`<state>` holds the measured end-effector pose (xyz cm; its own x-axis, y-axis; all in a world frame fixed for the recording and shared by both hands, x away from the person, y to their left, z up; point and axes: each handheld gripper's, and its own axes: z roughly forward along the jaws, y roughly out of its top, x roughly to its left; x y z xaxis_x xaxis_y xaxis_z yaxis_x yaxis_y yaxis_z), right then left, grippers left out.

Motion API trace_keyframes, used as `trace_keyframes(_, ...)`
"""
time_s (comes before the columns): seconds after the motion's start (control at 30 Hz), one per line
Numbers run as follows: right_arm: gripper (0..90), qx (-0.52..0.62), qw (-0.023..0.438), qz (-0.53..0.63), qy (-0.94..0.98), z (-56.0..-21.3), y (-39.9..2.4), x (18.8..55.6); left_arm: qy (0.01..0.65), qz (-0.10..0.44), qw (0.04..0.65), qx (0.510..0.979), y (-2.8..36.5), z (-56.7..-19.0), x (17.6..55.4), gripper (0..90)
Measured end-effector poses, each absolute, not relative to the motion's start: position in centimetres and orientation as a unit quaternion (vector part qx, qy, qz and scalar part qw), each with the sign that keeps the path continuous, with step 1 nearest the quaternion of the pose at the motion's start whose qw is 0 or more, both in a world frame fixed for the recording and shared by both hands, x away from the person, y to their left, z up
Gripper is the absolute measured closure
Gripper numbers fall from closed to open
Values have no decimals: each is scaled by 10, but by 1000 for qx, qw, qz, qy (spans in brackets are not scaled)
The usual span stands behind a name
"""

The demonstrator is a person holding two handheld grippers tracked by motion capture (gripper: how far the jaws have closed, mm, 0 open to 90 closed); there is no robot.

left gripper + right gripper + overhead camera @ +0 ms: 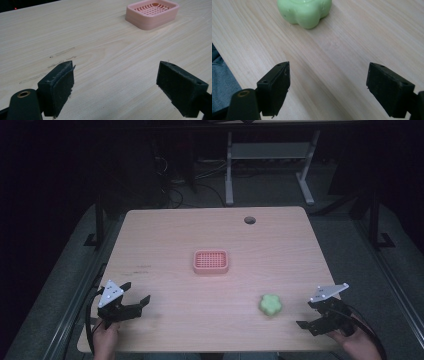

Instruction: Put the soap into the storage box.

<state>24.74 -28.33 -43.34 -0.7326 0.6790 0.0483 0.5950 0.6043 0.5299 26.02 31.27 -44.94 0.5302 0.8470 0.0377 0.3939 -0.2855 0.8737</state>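
A pink soap dish [211,262] with a grid top sits near the middle of the wooden table [210,235]; the left gripper view has this dish [152,12] at its upper right. A green flower-shaped soap [270,305] lies at the front right, and this soap [304,11] is just ahead of my right gripper's jaws. My left gripper [136,292] is open at the front left with nothing between its jaws [116,87]. My right gripper [306,314] is open, right of the soap, holding nothing [328,90].
A round cable hole [249,220] is at the table's far right. Faint dark scuffs [60,53] mark the wood ahead of the left gripper. A white desk frame [270,165] stands on the floor beyond the table. The table's front edge [234,72] is close to the right gripper.
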Motion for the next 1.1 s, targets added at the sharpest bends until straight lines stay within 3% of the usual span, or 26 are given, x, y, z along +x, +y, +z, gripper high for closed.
trace_keyframes(1.1, 183, 299, 72, 229, 924, -413, -242, 268, 409, 260, 433, 760, 312, -450, 260, 142)
